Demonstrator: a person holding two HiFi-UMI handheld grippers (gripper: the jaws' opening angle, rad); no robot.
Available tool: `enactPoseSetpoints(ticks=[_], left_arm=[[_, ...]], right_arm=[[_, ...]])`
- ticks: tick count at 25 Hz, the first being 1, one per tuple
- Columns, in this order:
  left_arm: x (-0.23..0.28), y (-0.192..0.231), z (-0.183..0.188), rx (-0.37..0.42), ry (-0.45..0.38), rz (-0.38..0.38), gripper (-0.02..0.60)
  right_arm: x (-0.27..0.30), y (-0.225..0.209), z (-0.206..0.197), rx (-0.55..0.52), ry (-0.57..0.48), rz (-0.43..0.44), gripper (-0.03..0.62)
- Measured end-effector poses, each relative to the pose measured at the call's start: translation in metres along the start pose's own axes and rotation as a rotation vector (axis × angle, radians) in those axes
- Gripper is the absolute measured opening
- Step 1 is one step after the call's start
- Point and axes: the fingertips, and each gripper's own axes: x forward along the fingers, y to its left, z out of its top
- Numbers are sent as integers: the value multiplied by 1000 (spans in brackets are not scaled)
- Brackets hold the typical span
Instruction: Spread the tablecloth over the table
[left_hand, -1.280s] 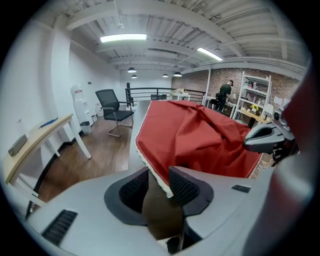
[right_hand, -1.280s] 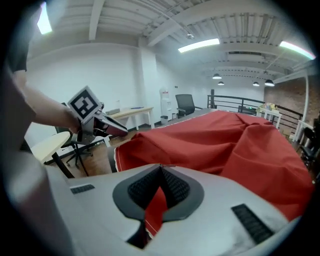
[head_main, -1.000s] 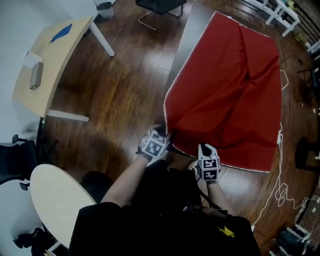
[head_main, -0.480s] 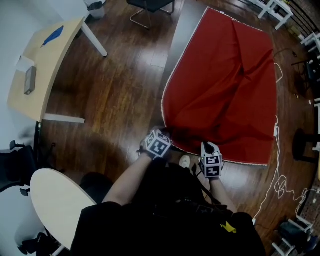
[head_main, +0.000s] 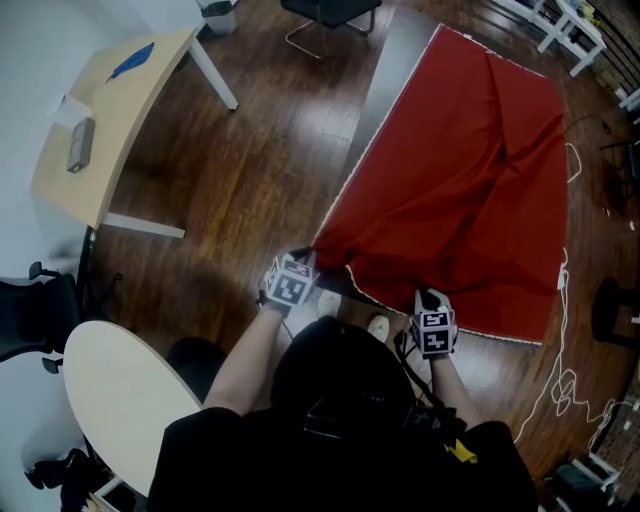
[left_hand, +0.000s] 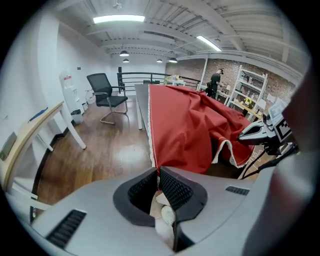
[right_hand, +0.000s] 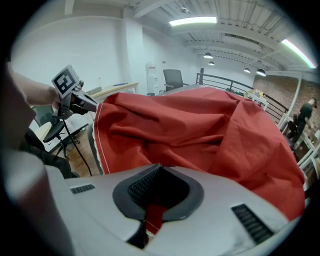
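A red tablecloth (head_main: 470, 170) with white trim lies rumpled along a long grey table (head_main: 388, 75); its near end hangs toward me. My left gripper (head_main: 306, 263) is at the cloth's near left corner. Its jaws have just been closing and now pinch the trimmed edge (left_hand: 158, 167). The left gripper view shows the pads pressed together on the red fabric (left_hand: 200, 130). My right gripper (head_main: 426, 298) holds the near edge further right, shut on a fold of cloth (right_hand: 155, 210). Each gripper shows in the other's view: the right gripper (left_hand: 257, 131) and the left gripper (right_hand: 75, 100).
A light wooden desk (head_main: 120, 130) stands at the upper left and a round pale table (head_main: 120, 400) at the lower left. A black chair (head_main: 330, 12) sits beyond the table's far end. White cable (head_main: 560, 370) trails over the wooden floor at the right.
My left gripper has moved left with the cloth's corner in its jaws, drawing the near edge out wider. The right gripper has shifted slightly right and nearer, still holding the edge.
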Motion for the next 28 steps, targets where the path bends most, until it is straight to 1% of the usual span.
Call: enactPoseSetpoints(ticks=[4,7,13,17,20,22,24,26,28], left_arm=[[-15,23,-2,-28,-26,18,15],[-23,42,-2,-24,-42,34,15],[-38,78,-11,-46,-39,62,14],[-48,112,-23,-83,-31,133,14],[-65,136,-24,-109,-26,185,14],[-77,139,-24,-113,-16,195,14],[-85,138,-28,-100,8,209,14],[-84,138,-40,-87,45,217,14],[-74,139,-57,-104,90,210,14]], right_arm=[[-1,5,-5,0,15,-2,6],[-2,7,-8,-3,29,-1,6],[-10,5,-22,0,52,-25,6],[-12,2,-30,23,52,-40,6],[-13,0,-32,31,54,-45,6],[-15,-2,-32,37,51,-48,6],[-16,-3,-34,38,47,-52,6],[-16,-3,-34,33,43,-55,6],[-16,-2,-33,26,42,-56,6]])
